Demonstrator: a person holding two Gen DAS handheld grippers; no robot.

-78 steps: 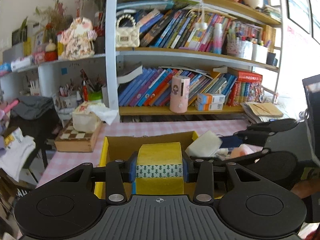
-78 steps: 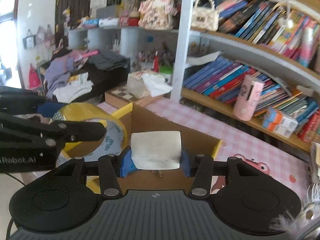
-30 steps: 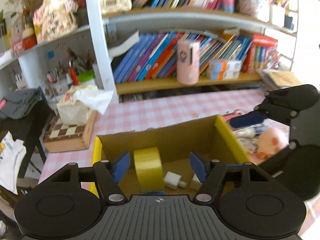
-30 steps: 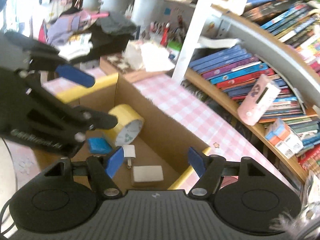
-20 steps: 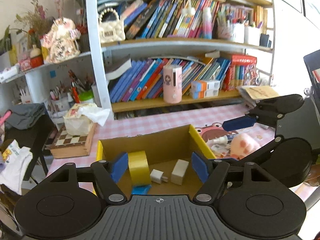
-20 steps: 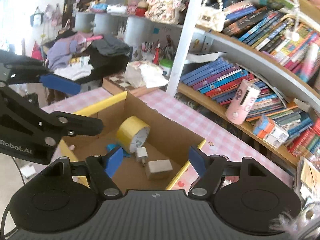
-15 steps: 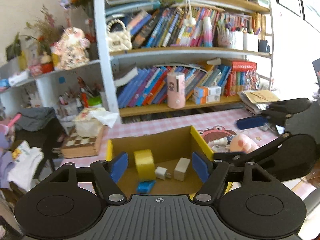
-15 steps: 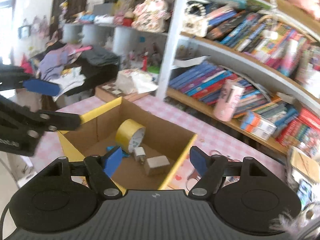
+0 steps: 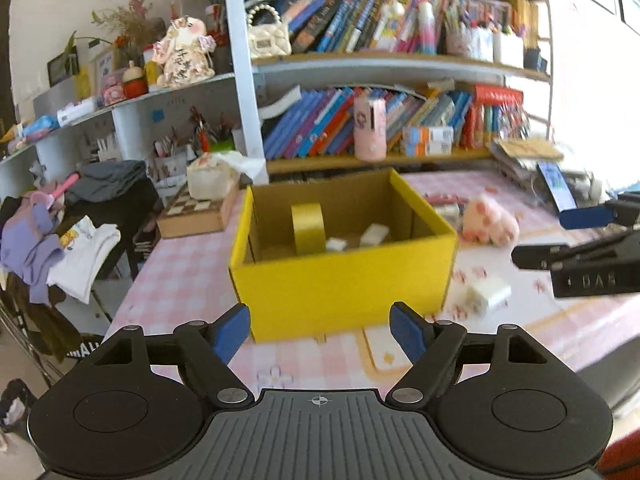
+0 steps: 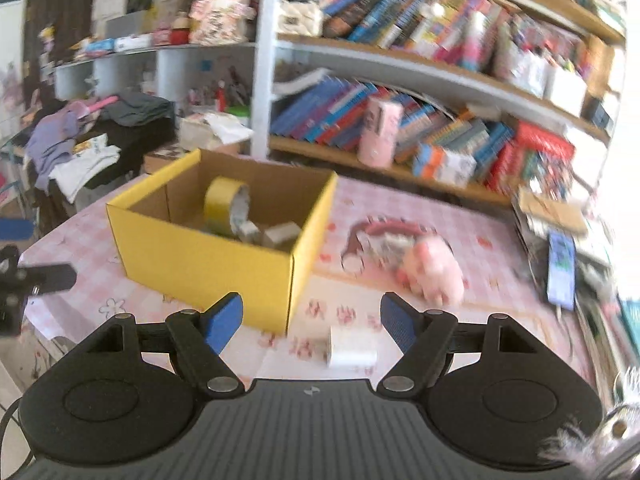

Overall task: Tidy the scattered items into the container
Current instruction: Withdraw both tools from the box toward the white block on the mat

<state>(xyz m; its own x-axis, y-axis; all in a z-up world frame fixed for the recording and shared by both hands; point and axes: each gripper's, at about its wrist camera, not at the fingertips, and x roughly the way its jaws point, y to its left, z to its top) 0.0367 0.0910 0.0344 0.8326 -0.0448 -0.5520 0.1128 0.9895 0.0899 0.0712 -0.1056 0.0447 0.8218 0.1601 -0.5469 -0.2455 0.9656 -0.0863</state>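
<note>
A yellow cardboard box [image 9: 340, 292] [image 10: 208, 256] stands on the pink checked table. Inside it are a yellow tape roll [image 9: 307, 229] [image 10: 222, 200], a small white charger [image 9: 335, 244] and a white block [image 9: 374, 234]. A pink plush toy [image 9: 490, 222] [image 10: 434, 270] lies right of the box. A small white block [image 9: 486, 294] [image 10: 352, 346] lies on the table near the box's front right corner. My left gripper [image 9: 320, 330] is open and empty, in front of the box. My right gripper [image 10: 310, 320] is open and empty, just above the white block; it also shows in the left wrist view [image 9: 560, 236].
Bookshelves [image 9: 400, 120] run behind the table. A pink cylinder [image 9: 370, 128] stands on the lower shelf. A chessboard box with a tissue bag [image 9: 200, 208] sits left of the box. Papers and a phone [image 10: 560, 264] lie at the right edge. Clothes [image 9: 60, 240] pile at the left.
Both grippers have pulled back and away from the box, which now stands farther off. The tape and the white block, released earlier, lie inside it.
</note>
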